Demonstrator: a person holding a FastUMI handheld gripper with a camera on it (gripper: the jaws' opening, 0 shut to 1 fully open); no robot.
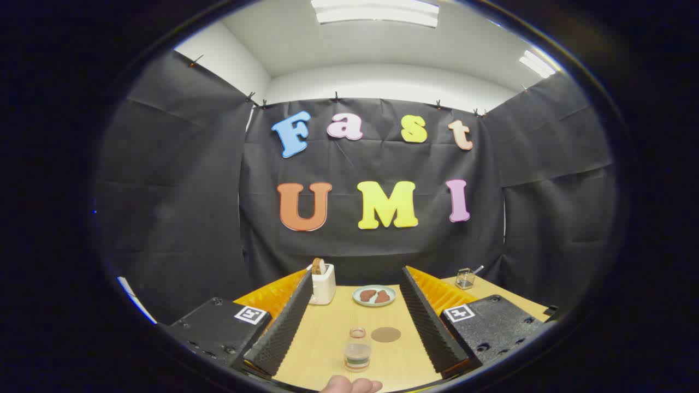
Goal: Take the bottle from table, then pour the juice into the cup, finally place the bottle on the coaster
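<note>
Hand [350,386] nearest; gripper [355,338] wide (bottle [357,349] between).

Two white ceiling light panels [377,12] glare brightly at the frame's top, lighting the pale wooden table [327,338] evenly. Fisheye distortion bends the edges, where detail softens.

Wooden table [327,349]: bottle [357,349], coaster [386,334], plate [374,295], toaster [322,284], wire basket [464,278].

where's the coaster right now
The coaster lies flat on the table, between the open gripper fingers, just right of the bottle and nearer than the plate.
</note>
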